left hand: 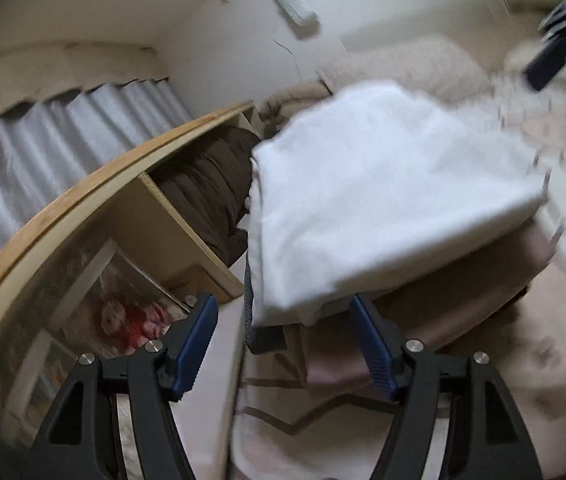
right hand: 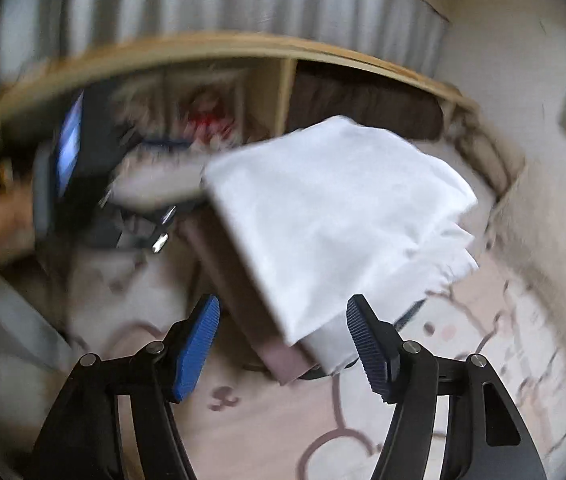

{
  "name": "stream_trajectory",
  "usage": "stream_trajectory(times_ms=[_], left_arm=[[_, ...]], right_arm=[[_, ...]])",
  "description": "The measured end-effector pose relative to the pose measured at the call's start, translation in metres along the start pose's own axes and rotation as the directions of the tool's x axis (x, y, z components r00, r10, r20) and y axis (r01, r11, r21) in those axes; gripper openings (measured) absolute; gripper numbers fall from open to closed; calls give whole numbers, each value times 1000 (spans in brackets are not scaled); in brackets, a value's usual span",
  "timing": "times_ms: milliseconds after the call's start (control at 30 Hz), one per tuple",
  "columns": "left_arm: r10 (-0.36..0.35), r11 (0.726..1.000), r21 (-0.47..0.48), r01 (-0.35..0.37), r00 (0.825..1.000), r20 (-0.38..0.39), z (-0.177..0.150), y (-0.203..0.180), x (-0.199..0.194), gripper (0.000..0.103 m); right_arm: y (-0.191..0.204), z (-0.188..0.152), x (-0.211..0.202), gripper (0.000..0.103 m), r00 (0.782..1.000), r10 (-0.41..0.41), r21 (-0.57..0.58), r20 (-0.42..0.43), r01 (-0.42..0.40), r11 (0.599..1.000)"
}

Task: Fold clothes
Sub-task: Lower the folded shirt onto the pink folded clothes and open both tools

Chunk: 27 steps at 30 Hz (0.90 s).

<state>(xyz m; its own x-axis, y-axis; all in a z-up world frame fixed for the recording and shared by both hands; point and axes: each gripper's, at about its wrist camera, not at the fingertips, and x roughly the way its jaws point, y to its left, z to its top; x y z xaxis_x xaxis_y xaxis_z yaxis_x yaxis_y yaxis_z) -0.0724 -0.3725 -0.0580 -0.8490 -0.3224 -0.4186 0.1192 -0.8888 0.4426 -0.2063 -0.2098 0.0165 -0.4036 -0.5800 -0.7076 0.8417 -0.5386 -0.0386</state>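
A folded white garment point(left hand: 383, 196) lies on top of a stack of folded clothes, over a pinkish-brown piece point(left hand: 435, 304). In the right wrist view the same white garment point(right hand: 335, 216) lies on that pinkish-brown piece point(right hand: 239, 280). My left gripper point(left hand: 285, 344) is open and empty, just short of the stack's near edge. My right gripper point(right hand: 283, 344) is open and empty, close to the white garment's near corner. The left gripper's body point(right hand: 71, 168) shows blurred at the left of the right wrist view.
The stack sits on a pale bedcover with a pink cartoon print point(right hand: 343, 432). A wooden shelf unit point(left hand: 131, 184) stands behind, holding a brown quilt point(left hand: 211, 184) and a doll in red point(left hand: 131, 320). Grey curtains point(left hand: 43, 152) hang beyond it.
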Motion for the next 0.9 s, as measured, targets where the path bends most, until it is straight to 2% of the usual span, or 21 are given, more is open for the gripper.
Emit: stream_trajectory(times_ms=[100, 233, 333, 400, 467, 567, 633, 700, 767, 900], left_arm=[[-19, 990, -138, 24, 999, 37, 9, 3, -19, 69], [-69, 966, -245, 80, 996, 54, 24, -9, -11, 69], [-95, 952, -285, 109, 994, 61, 31, -19, 9, 69], [-122, 941, -311, 132, 991, 54, 35, -23, 26, 69], [-141, 932, -329, 149, 989, 50, 38, -24, 40, 69], [-156, 923, -349, 162, 987, 47, 40, -23, 59, 69], [-162, 920, -355, 167, 986, 45, 41, -21, 69, 69], [-157, 919, -360, 160, 987, 37, 42, -19, 78, 69], [-157, 914, -375, 155, 987, 25, 42, -16, 88, 69], [-165, 911, -382, 154, 986, 4, 43, -13, 99, 69]], right_arm=[[-33, 38, 4, 66, 998, -17, 204, -61, 30, 978], [-89, 110, 49, 67, 981, -10, 410, -193, 90, 908], [-99, 137, 92, 67, 968, -6, 458, -253, 125, 880], [-101, 150, 122, 67, 953, -5, 457, -303, 150, 877], [-105, 150, 151, 67, 929, 43, 481, -367, 150, 863], [-115, 143, 195, 68, 882, 83, 506, -463, 186, 842], [-117, 140, 219, 76, 857, 88, 496, -509, 208, 843], [-118, 140, 237, 79, 838, 79, 476, -540, 227, 850], [-121, 140, 245, 81, 837, 74, 473, -543, 232, 850], [-129, 142, 256, 90, 859, 66, 479, -508, 217, 851]])
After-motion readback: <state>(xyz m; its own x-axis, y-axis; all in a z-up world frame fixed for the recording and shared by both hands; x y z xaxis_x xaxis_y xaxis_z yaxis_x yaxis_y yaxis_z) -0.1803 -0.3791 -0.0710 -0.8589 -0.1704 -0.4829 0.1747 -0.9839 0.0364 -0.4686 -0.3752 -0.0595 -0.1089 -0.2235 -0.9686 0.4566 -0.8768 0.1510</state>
